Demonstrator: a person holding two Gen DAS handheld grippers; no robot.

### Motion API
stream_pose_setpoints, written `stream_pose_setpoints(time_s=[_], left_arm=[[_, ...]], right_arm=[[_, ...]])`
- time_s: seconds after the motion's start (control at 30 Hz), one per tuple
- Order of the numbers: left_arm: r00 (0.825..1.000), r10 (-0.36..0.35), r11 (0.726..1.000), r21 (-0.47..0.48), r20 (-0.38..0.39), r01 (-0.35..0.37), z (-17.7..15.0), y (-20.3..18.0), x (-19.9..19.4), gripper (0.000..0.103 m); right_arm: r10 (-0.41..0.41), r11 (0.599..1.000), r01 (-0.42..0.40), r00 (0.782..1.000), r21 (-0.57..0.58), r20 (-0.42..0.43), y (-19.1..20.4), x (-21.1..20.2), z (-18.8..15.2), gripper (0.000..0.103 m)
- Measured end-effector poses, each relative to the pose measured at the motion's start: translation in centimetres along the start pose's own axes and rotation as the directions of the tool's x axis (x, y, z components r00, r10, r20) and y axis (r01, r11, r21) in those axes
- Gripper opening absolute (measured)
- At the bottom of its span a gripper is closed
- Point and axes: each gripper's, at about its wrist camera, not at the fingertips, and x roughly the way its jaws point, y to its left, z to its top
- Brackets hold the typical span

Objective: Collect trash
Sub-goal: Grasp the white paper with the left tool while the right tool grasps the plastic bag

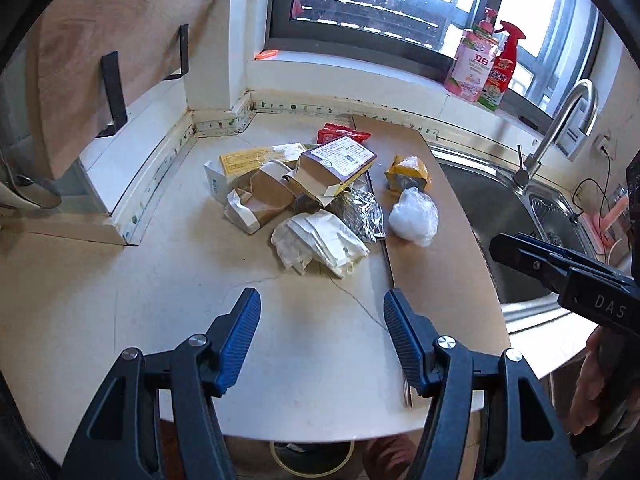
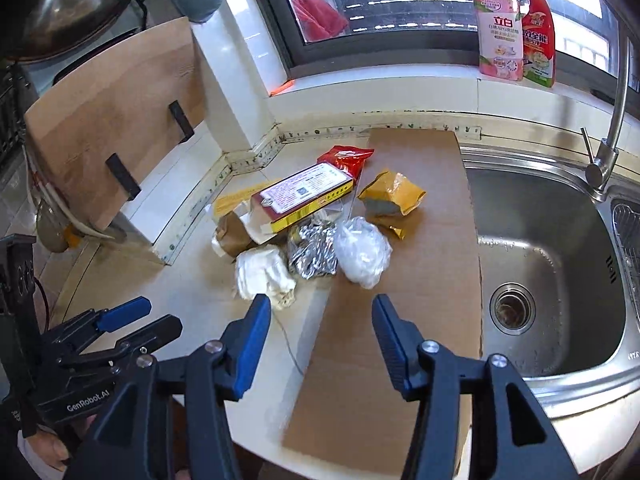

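Note:
A heap of trash lies on the pale countertop (image 1: 120, 300). It holds a yellow box with a printed label (image 1: 338, 166), torn brown paper (image 1: 264, 196), crumpled white paper (image 1: 320, 246), silver foil (image 1: 362, 214), a clear plastic bag (image 1: 414, 216), a yellow wrapper (image 1: 408, 172) and a red packet (image 1: 342, 134). My left gripper (image 1: 322, 302) hangs open and empty, short of the heap. In the right wrist view my right gripper (image 2: 322, 308) is open and empty above the cardboard sheet (image 2: 400, 340), near the white paper (image 2: 264, 274) and plastic bag (image 2: 362, 258). The left gripper's fingers (image 2: 124, 314) show there at lower left.
A steel sink (image 2: 560, 280) with a tall tap (image 2: 612, 128) lies to the right. A pink bottle (image 2: 500, 28) and a red spray bottle (image 2: 538, 32) stand on the window sill. A wooden board (image 2: 116, 120) leans at the left. The counter's front edge is just below the grippers.

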Motion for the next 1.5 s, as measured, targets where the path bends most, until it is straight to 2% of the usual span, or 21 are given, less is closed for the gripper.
stream_pose_setpoints(time_s=[0.17, 0.33, 0.57, 0.73, 0.9, 0.97, 1.13, 1.3, 1.5], left_arm=[[0.999, -0.013, 0.997, -0.07, -0.041, 0.01, 3.2, 0.6, 5.3, 0.062], [0.995, -0.031, 0.993, -0.118, -0.096, 0.019, 4.7, 1.1, 10.1, 0.062], [0.989, -0.053, 0.988, -0.149, -0.135, 0.033, 4.8, 0.7, 14.0, 0.062], [0.99, -0.055, 0.984, -0.175, -0.131, 0.031, 4.6, 0.8, 15.2, 0.062], [0.992, -0.05, 0.981, -0.194, -0.114, 0.028, 4.6, 1.0, 15.3, 0.062], [0.992, -0.056, 0.979, -0.199, -0.109, 0.033, 4.4, 1.1, 15.3, 0.053], [0.992, -0.073, 0.975, -0.218, -0.101, 0.049, 4.1, 1.8, 14.3, 0.039], [0.995, -0.068, 0.976, -0.21, -0.075, 0.051, 3.8, 1.9, 12.1, 0.02], [0.997, -0.069, 0.983, -0.173, -0.034, 0.062, 3.4, 1.5, 7.9, 0.019]], right_arm=[[-0.011, 0.998, 0.015, 0.999, 0.068, -0.052, -2.3, 5.2, 2.6, 0.053], [0.017, 0.991, -0.002, 0.993, 0.13, -0.115, -4.3, 9.4, 3.2, 0.053], [0.129, 0.976, -0.104, 0.984, 0.192, -0.121, -5.3, 11.3, 2.8, 0.053], [0.142, 0.977, -0.118, 0.981, 0.18, -0.13, -4.9, 12.0, 2.5, 0.051], [0.151, 0.977, -0.128, 0.98, 0.17, -0.129, -4.5, 12.0, 2.2, 0.038], [0.159, 0.976, -0.137, 0.979, 0.172, -0.125, -4.5, 11.8, 2.0, 0.033], [0.17, 0.976, -0.151, 0.979, 0.155, -0.116, -4.1, 11.0, 1.5, 0.023], [0.188, 0.975, -0.174, 0.978, 0.139, -0.096, -3.0, 9.2, 1.3, 0.022], [0.205, 0.975, -0.197, 0.977, 0.103, -0.066, -1.1, 5.6, 0.8, 0.021]])
